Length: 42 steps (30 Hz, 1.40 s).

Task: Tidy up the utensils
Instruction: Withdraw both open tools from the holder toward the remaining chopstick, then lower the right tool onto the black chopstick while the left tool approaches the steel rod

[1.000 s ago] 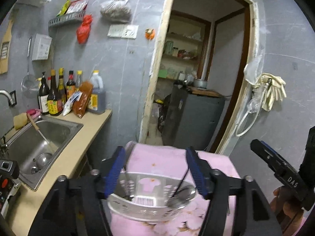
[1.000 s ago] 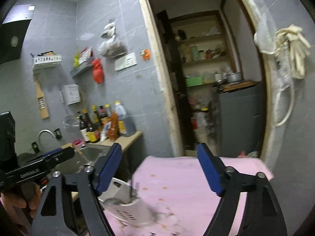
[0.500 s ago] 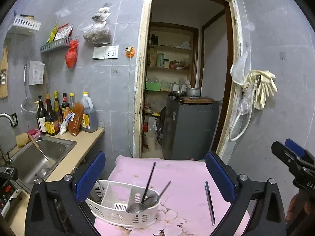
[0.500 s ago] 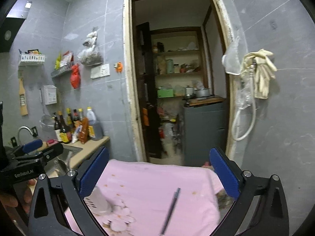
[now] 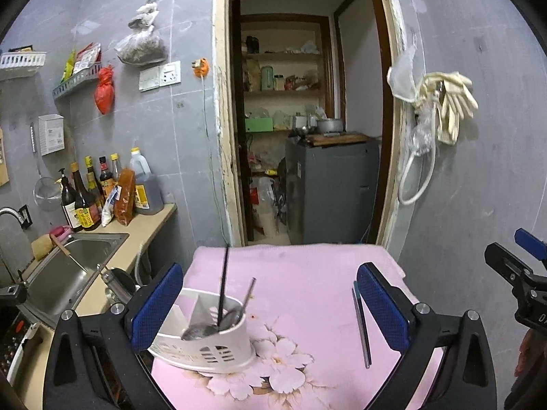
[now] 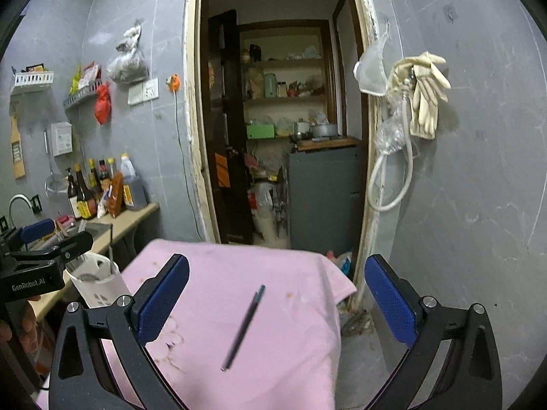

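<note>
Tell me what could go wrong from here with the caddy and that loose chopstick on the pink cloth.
1. The white caddy sits near the left edge of the pink cloth; a nudge from the open left gripper could push it off.
2. One dark chopstick lies flat on soft cloth; the right gripper may pinch fabric with it.
3. The tall chopstick and spoon handle lean in the caddy and could snag the jaws.

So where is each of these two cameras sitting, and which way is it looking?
Left wrist: rides the left gripper, open, looking across the pink cloth at the white utensil caddy; the right gripper shows at the edge.
Right wrist: rides the right gripper, open, over the lone chopstick; the left gripper shows at left.
Shared: cloth, caddy, chopstick, doorway.
</note>
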Tool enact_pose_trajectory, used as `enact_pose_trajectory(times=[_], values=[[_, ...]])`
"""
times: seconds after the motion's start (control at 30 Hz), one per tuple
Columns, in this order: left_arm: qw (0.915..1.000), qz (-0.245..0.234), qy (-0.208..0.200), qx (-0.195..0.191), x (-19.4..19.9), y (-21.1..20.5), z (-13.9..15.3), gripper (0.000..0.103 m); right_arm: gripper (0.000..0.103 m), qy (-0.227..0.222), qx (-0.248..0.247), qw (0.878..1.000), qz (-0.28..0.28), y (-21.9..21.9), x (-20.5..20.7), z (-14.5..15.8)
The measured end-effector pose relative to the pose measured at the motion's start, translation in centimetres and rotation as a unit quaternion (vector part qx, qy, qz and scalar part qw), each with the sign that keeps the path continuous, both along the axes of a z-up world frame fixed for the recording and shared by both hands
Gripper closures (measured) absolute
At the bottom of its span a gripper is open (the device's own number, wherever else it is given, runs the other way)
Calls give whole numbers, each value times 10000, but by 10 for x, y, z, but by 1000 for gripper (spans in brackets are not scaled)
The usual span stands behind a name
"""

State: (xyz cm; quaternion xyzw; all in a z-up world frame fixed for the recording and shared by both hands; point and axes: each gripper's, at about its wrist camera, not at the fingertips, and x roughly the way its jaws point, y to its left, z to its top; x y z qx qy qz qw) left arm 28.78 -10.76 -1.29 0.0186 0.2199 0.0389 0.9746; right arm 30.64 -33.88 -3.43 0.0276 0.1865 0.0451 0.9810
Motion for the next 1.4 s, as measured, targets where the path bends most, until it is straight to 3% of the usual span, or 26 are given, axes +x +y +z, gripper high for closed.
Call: enact_pose_trajectory(times=[0.4, 0.67, 0.9, 1.1, 1.4], values=[[9984, -335, 462, -22, 18, -39, -34, 1, 2, 549, 108, 9984, 64, -44, 29, -51], [9944, -444, 913, -309, 49, -61, -75, 1, 2, 655, 117, 9976, 199, -63, 57, -76], [9912, -324, 1237, -330, 81, -64, -114, 1, 2, 1122, 189, 9924, 475, -55, 98, -115], [9875, -272, 1501, -404, 108, -52, -145, 1, 2, 1485, -51, 9852, 852, -33, 134, -144], [9806, -327, 1839, -597, 139, -36, -168, 1, 2, 2195, -417, 9636, 1468, 14, 169, -175]])
